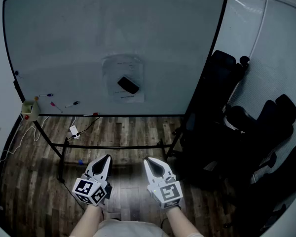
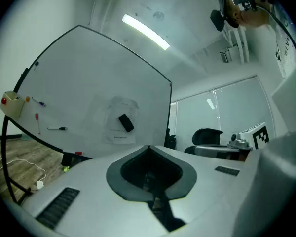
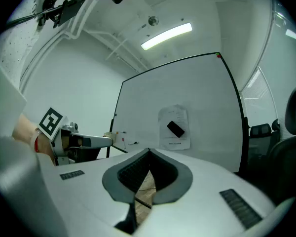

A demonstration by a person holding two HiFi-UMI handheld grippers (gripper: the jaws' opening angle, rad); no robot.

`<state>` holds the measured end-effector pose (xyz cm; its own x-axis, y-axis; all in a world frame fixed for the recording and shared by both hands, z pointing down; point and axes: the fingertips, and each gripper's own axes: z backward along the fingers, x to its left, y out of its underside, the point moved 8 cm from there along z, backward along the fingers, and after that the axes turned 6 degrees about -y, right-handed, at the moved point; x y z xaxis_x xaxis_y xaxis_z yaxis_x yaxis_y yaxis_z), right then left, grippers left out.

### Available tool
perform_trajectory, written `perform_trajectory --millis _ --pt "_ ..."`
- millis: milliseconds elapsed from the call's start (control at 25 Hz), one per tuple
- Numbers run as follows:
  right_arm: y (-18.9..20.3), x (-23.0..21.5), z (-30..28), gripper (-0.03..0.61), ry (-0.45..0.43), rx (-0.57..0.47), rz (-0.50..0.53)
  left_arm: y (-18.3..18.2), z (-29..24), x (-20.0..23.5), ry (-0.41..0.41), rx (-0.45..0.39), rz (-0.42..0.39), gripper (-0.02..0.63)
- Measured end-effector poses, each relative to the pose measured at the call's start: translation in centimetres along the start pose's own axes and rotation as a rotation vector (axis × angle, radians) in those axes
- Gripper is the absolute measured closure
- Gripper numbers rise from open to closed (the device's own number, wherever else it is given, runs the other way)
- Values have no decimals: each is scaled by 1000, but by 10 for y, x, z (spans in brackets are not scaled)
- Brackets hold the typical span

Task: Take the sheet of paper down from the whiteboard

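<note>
A sheet of paper (image 1: 123,78) hangs on the whiteboard (image 1: 79,38), pinned by a black eraser (image 1: 128,85) lying across it. The left gripper view shows the paper (image 2: 119,123) and eraser (image 2: 126,123) ahead; so does the right gripper view, with paper (image 3: 174,129) and eraser (image 3: 175,129). My left gripper (image 1: 106,158) and right gripper (image 1: 149,160) hover side by side well short of the board, both shut with nothing in them. From its own camera each gripper, left (image 2: 148,146) and right (image 3: 149,150), shows tips meeting.
Markers (image 1: 72,103) cling to the board's lower left, by a small box (image 1: 28,110) at the frame's corner. The board's stand (image 1: 113,146) and a cable (image 1: 19,137) lie on the wood floor. Black office chairs (image 1: 246,132) crowd the right side.
</note>
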<state>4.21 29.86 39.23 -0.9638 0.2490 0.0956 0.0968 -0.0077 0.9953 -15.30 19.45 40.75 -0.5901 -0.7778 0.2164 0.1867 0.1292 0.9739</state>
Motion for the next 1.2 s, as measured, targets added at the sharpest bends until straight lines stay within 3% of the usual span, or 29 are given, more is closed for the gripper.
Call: perform_trajectory --millis 320,600,1200 --pt "0 -1 13 560 -4 -20 -1 4 3 -16 -19 -7 -14 598" --pt "5 -14 -6 560 -8 -17 4 7 -21 -4 -20 -14 -12 598" --pt "12 -76 -135 560 -20 16 20 -4 -134 79 -10 -34 -18 598"
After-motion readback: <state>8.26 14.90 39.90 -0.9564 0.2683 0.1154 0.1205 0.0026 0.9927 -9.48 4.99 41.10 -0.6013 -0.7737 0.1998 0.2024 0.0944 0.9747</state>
